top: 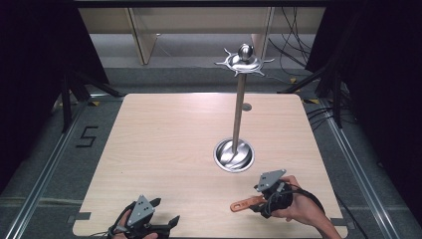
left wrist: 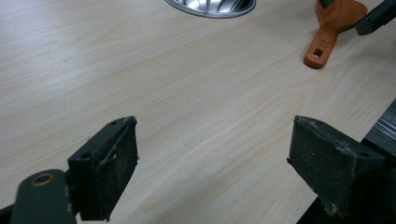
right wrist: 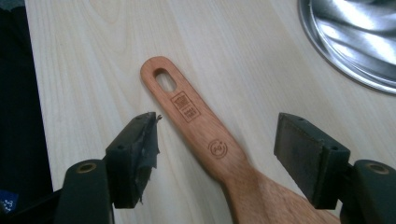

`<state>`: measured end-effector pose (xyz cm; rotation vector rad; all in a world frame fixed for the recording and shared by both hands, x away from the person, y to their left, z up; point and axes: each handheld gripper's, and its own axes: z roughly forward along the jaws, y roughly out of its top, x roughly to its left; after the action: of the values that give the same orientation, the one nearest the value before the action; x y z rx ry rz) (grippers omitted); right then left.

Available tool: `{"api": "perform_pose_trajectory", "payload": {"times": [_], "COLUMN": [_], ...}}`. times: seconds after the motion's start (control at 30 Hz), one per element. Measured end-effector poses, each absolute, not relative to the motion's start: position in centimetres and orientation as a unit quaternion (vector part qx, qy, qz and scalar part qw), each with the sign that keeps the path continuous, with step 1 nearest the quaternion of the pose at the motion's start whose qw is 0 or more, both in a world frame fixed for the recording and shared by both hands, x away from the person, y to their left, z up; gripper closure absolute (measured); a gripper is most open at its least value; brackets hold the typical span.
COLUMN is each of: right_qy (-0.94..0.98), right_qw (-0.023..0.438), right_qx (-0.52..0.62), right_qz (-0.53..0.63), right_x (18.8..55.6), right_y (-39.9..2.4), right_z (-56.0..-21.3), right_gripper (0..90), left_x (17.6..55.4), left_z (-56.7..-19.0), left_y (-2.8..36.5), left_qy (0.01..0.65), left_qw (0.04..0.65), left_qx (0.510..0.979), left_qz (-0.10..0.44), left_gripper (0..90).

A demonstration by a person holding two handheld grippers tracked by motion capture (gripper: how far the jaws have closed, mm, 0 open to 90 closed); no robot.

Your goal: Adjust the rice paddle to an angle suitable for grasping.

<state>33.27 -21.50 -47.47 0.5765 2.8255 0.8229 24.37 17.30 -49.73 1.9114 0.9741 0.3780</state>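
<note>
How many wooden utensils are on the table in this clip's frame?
1. A wooden spatula lies flat near the table's front right edge, its handle between the open jaws of the right hand-held gripper. The gripper hides its blade end.

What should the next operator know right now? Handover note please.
Left gripper: open, nothing in it, low over the near left of the table.
Right gripper: open, jaws either side of the wooden utensil's handle, not yet closed.
Utensil lies flat near the front right edge, hanging hole pointing left.
Metal hook stand stands right of centre, nothing hanging on it.
Done: approach. Left, probably: grip the handle, then likely hang it.
</note>
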Motion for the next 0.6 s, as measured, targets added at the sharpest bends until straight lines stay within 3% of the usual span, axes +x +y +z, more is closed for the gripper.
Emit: {"api": "perform_pose_trajectory", "payload": {"times": [0.6], "right_qy": [0.967], "right_qw": [0.012], "right_qx": [0.146], "right_qz": [0.210], "right_x": [34.5], "right_y": [-19.2], "right_z": [-48.8], "right_gripper": [40.8], "left_x": [24.3], "left_z": [-49.7], "left_y": [17.4], "left_qy": [0.396], "left_qw": [0.459], "left_qx": [0.781], "left_qz": [0.151], "left_gripper": [14.9]}}
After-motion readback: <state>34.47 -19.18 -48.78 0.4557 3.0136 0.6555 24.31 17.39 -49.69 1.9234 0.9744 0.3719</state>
